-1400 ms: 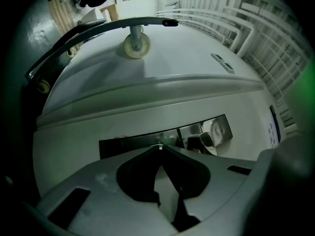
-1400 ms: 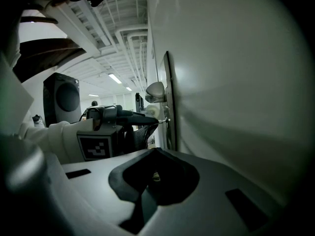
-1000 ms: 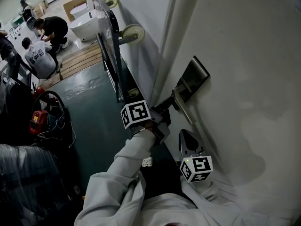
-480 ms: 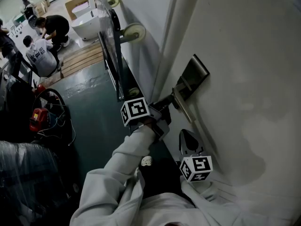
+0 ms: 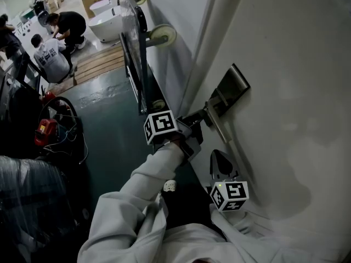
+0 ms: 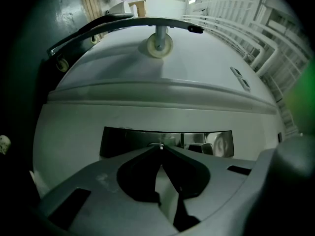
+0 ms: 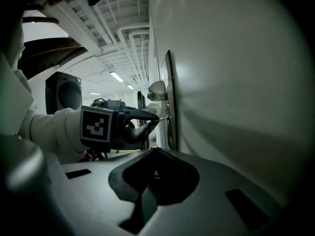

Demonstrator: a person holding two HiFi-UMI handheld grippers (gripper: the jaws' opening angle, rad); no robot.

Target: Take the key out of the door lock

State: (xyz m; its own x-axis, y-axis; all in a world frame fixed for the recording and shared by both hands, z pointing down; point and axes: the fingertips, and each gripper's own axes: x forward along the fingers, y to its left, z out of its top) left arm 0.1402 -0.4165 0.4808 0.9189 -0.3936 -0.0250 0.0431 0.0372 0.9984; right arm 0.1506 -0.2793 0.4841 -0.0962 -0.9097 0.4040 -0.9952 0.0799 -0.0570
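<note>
A dark metal lock plate (image 5: 235, 85) with a lever handle (image 5: 218, 126) sits on the white door (image 5: 296, 92). My left gripper (image 5: 200, 118) reaches the plate just below the handle. In the right gripper view the left gripper (image 7: 156, 118) is shut on a thin key (image 7: 166, 117) whose shaft runs into the plate (image 7: 169, 87), under the handle (image 7: 157, 89). From the left gripper view, the shut tips (image 6: 158, 149) press up to the plate (image 6: 118, 140) and hide the key. My right gripper (image 5: 218, 156) hangs lower beside the door, shut and empty (image 7: 155, 151).
A flat cart on wheels (image 5: 137, 43) leans against the wall left of the door. People crouch by a white tub (image 5: 107, 21) at the far top left. A red device with cables (image 5: 46, 130) and a plastic-wrapped bulk (image 5: 27, 201) stand on the green floor.
The head view has shifted slightly. The left gripper stays at the lock plate, shut on the key; the right gripper has hardly moved.
</note>
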